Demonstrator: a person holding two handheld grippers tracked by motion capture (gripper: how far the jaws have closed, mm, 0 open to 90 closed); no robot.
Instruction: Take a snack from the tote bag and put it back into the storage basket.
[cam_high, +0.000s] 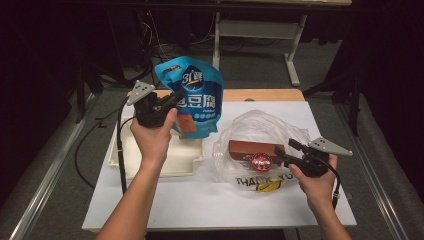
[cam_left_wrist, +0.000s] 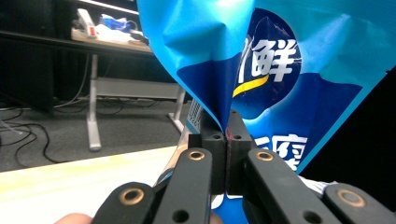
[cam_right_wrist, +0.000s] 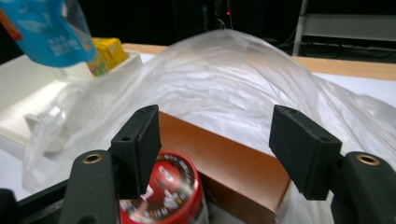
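A white table (cam_high: 200, 200) is standing in a dim room, with grey carpet, loose cables and the metal legs of another desk behind it. A white tray (cam_high: 185, 162) is sitting on its left half, and in the right gripper view a yellow carton (cam_right_wrist: 109, 53) is lying in that tray.

The left gripper (cam_high: 172, 100) is holding a blue pouch (cam_high: 192, 95) up in the air above the tray's far edge. In the left gripper view its pads are pressing flat together on a pinched fold of the blue pouch (cam_left_wrist: 280, 70). The pouch is looking glossy and crumpled, light blue at the top and darker blue below, with large white characters, a yellow swoosh and a reddish-orange patch near its lower edge.

On the right half of the table a clear plastic bag (cam_high: 260, 130) is lying open, puffed up and wrinkled, with dark lettering on its near side. A brown box (cam_high: 255, 148) and a red-lidded jar (cam_high: 261, 161) are sitting in its mouth, touching each other. The right gripper (cam_high: 282, 150) is hovering at that mouth, its jaws standing wide apart with nothing gripped; the brown box (cam_right_wrist: 224, 163) and the red-lidded jar (cam_right_wrist: 173, 191) are showing just past them.
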